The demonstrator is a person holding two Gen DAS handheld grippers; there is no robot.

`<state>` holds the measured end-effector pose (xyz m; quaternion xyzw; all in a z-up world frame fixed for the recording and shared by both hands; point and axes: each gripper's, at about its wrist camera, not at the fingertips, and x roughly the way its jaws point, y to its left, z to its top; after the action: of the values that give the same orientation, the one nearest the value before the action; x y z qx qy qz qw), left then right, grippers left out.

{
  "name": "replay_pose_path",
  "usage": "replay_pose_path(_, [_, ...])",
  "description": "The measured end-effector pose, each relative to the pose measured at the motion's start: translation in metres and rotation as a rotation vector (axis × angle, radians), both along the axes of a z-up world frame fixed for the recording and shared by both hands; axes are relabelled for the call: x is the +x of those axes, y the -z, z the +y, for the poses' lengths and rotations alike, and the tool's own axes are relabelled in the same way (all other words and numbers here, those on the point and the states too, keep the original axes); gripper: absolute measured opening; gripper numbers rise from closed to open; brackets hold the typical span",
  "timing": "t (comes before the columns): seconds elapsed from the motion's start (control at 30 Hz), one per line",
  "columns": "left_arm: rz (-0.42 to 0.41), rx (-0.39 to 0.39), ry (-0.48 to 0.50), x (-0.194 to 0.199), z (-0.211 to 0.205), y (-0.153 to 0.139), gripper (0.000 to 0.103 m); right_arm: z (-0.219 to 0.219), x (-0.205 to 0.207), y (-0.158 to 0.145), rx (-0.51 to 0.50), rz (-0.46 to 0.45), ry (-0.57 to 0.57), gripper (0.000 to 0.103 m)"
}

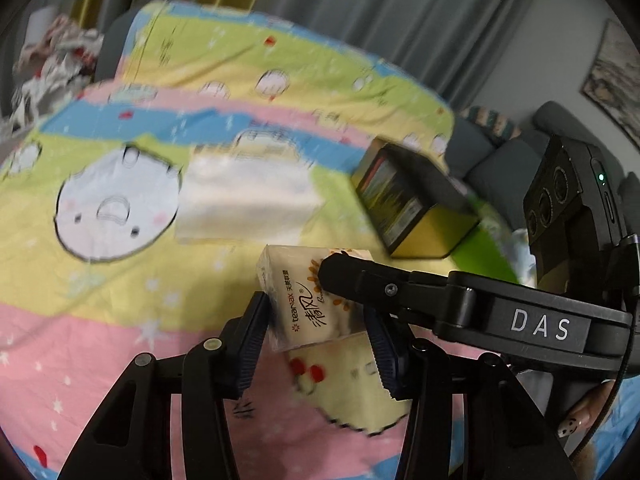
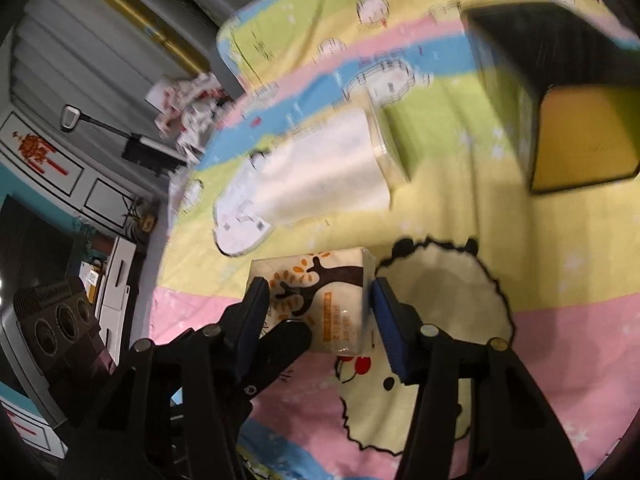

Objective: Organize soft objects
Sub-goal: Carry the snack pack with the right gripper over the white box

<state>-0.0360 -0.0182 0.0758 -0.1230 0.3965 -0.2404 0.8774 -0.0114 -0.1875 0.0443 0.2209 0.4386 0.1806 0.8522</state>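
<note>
On the bed's striped cartoon-print sheet (image 1: 120, 300), a white plastic-wrapped tissue pack (image 1: 248, 196) lies left of centre. Just right, the left tool (image 1: 316, 344) clamps a small cream tissue packet with tree print (image 1: 308, 300), and the right tool (image 2: 320, 320) pinches its far end. Judged light, soft, slippery-wrapped: grip across the short sides. A black-and-yellow open box (image 1: 416, 204) stands rightmost.
</note>
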Motion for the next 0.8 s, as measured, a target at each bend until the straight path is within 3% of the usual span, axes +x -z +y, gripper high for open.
replay_pose_path(0.33, [-0.177,0.024,0.068,-0.027,-0.049,-0.045,0.05,-0.042,-0.037,-0.043,-0.034,-0.146,0.098,0.053])
replay_pose_path(0.8, [-0.281,-0.005,0.194,-0.035,-0.134,-0.079,0.05,-0.123,-0.071,-0.072,0.018,-0.263,0.299,0.054])
